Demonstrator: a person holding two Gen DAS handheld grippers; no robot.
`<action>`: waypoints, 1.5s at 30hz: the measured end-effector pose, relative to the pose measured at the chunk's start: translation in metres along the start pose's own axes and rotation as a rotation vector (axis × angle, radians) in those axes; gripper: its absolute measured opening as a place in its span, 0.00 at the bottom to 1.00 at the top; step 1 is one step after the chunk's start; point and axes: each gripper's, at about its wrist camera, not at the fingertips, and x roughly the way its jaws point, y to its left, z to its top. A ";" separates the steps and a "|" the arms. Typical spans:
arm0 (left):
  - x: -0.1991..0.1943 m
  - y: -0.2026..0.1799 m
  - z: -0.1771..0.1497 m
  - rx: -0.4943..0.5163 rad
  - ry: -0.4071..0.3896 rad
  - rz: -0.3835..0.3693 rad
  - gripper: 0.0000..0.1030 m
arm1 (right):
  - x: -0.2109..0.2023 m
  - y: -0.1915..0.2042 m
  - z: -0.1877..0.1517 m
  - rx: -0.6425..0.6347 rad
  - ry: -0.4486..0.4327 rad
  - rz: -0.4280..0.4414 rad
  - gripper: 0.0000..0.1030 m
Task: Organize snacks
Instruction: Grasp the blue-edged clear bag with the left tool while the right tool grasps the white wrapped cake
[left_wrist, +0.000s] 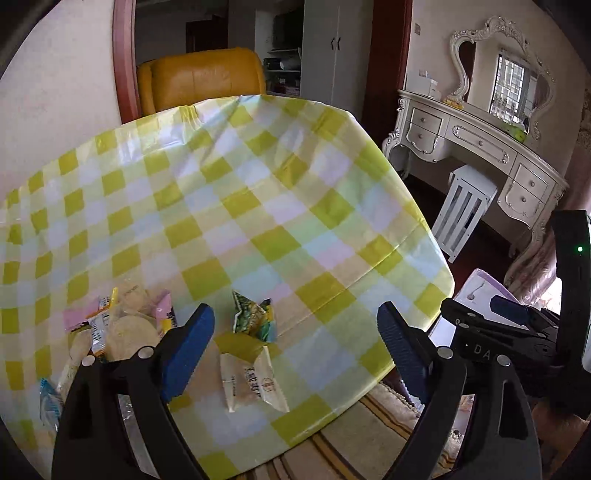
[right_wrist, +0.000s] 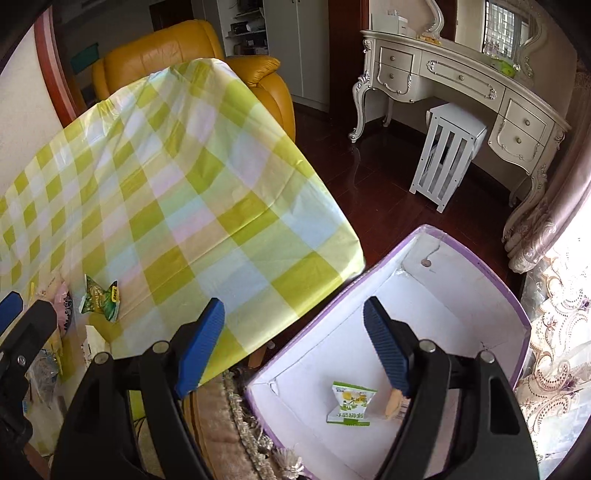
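Snack packet (left_wrist: 254, 380) just below open, empty left gripper (left_wrist: 295, 354), lengthwise along it; right gripper (right_wrist: 293, 354) open over box (right_wrist: 491, 280).

Snack pile (left_wrist: 122, 325) partly behind hand-held gripper (left_wrist: 295, 343)

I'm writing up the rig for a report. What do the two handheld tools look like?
Both tools look alike: the left tool and the right tool have glossy black arms with cut-out slots and round silver pivot pins, tipped with blue ribbed pads. In the left view, the right tool's body bears white letters "DA", with a green light nearby.
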 end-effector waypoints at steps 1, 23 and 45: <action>-0.002 0.011 -0.002 -0.015 0.003 0.006 0.85 | 0.000 0.008 -0.001 -0.013 0.001 0.013 0.75; -0.074 0.210 -0.106 -0.461 -0.088 0.261 0.84 | 0.003 0.127 -0.032 -0.221 -0.045 0.204 0.75; -0.080 0.278 -0.177 -0.738 0.027 0.251 0.76 | 0.036 0.187 -0.057 -0.443 0.079 0.215 0.75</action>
